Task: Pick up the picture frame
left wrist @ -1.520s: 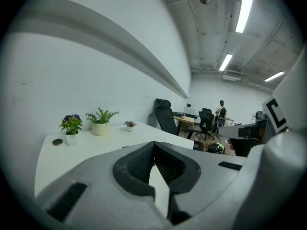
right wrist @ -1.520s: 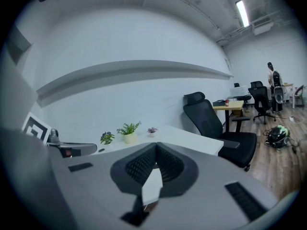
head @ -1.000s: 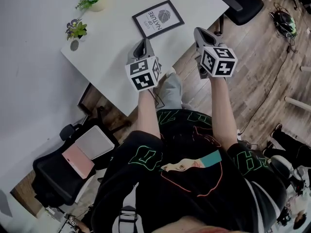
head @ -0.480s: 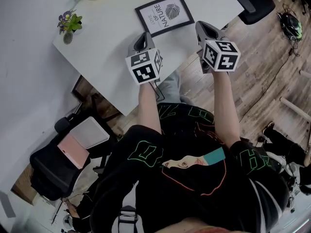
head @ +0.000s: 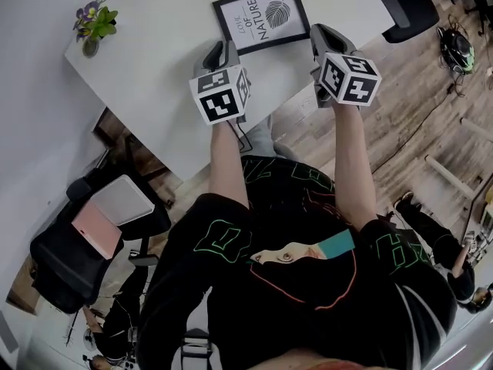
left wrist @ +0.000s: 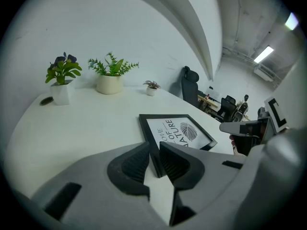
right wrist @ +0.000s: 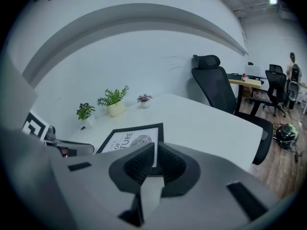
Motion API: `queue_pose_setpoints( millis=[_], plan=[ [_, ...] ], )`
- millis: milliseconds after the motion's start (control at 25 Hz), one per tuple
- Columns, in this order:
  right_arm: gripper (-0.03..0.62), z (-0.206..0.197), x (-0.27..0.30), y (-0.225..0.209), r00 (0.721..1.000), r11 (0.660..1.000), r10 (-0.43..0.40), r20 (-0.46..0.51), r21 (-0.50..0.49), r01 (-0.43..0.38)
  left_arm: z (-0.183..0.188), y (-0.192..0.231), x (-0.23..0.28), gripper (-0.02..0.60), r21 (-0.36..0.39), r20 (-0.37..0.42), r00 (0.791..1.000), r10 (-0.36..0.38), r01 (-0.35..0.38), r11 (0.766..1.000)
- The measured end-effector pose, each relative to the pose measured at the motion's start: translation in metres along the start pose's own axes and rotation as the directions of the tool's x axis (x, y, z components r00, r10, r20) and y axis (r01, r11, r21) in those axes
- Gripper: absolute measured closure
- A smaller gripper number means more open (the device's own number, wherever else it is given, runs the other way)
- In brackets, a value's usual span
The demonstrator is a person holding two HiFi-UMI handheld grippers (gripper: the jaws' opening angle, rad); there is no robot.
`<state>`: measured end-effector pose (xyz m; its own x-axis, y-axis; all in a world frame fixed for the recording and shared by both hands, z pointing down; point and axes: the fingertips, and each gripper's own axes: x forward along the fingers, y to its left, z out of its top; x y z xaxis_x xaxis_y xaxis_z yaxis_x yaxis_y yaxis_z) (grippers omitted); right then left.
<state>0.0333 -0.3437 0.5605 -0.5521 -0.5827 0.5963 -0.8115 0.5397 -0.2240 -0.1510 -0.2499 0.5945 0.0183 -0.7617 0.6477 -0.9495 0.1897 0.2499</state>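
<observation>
The black picture frame [head: 262,18], with a leaf print and lettering, lies flat on the white table [head: 154,75]. My left gripper [head: 219,51] hovers just before its near left corner. In the left gripper view the frame [left wrist: 180,131] lies beyond the left gripper [left wrist: 154,145], whose jaws are opening; the frame's left edge shows through the gap and nothing is gripped. My right gripper [head: 322,31] is by the frame's right side at the table edge. Its jaws are opening too, to a narrow gap, with the frame [right wrist: 125,139] ahead of the right gripper [right wrist: 156,145], untouched.
Three potted plants [left wrist: 60,78] [left wrist: 111,75] [left wrist: 152,87] stand at the table's far side against the wall. A black office chair [right wrist: 216,87] stands past the table's right end. Another chair [head: 100,222] with a pink book on it is below left of the table.
Both grippers have moved forward and down toward the picture frame, ending at its near corners. Their jaws, shut before, now stand slightly apart.
</observation>
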Motion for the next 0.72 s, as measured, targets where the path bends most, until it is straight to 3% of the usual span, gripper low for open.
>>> queue_pose_setpoints(
  millis=[400, 720],
  plan=[
    [0.487, 0.001, 0.035, -0.001, 0.996, 0.999, 0.002, -0.092, -0.037, -0.005, 0.012, 0.012, 0.023, 0.454, -0.050, -0.042, 0.999, -0.019, 0.017, 0.999],
    [0.482, -0.001, 0.051, -0.006, 0.989, 0.999, -0.012, -0.146, -0.043, 0.006, 0.011, 0.013, 0.038, 0.434, -0.069, -0.089, 0.996, -0.021, 0.015, 0.997]
  ],
)
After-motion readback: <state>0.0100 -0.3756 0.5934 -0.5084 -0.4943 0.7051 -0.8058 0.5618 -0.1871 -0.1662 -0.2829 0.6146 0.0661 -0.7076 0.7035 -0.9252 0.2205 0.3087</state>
